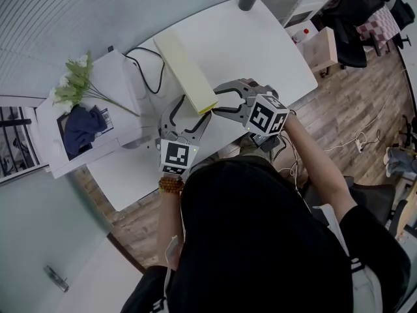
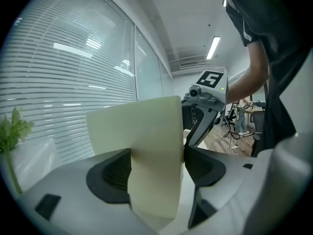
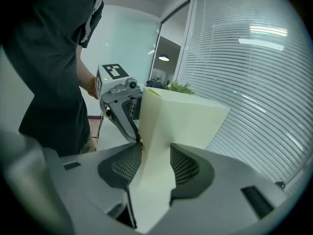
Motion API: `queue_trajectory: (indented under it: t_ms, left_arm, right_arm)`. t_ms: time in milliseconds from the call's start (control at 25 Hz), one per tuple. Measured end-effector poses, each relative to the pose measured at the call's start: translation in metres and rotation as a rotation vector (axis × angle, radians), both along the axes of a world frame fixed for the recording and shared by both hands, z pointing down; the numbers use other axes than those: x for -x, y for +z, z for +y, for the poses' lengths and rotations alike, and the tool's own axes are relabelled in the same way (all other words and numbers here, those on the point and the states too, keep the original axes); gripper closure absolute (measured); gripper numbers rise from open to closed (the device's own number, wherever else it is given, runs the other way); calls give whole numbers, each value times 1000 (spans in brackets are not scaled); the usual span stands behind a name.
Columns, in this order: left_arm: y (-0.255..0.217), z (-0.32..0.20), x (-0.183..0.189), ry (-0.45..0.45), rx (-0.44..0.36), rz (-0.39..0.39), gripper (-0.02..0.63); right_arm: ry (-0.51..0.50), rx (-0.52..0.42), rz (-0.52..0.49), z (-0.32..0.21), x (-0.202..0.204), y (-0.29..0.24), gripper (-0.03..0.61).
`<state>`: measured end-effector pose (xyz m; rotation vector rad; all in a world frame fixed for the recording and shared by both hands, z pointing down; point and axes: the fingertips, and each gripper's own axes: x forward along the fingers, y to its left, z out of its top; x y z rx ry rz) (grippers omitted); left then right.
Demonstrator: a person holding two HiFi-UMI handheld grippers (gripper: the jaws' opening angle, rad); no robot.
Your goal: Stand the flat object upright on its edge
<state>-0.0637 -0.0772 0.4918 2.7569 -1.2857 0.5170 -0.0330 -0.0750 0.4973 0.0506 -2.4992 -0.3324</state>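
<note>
— One question: where are we working?
— At our white table (image 1: 260,51), with wood floor (image 1: 352,109) at 3 o'clock and blinds (image 1: 65,18) at 11. The pale yellow slab (image 1: 182,67) runs from 12 toward us. Our left gripper (image 1: 190,115) pinches its near end from 6. Our right gripper (image 1: 220,100) clamps it from 3, and both point slightly down.

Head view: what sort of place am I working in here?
Probably an office: a white table, a black chair on a wood floor, plus window blinds and a ceiling strip light.
</note>
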Motion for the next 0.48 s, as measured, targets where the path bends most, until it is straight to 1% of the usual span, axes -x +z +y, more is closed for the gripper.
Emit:
queue_trajectory:
  t_ms: [160, 320, 400, 480]
  left_arm:
    - [1, -7, 4, 8, 5, 73, 284]
    - [-1, -6, 7, 31, 20, 90, 284]
    - [3, -2, 10, 37, 30, 74, 287]
    - [15, 3, 10, 52, 52, 10, 287]
  right_arm:
    - [6, -28, 15, -7, 1, 0, 403]
    - [27, -33, 2, -8, 1, -1, 402]
    - [37, -20, -19, -7, 1, -1, 402]
    - [41, 1, -18, -7, 1, 2, 402]
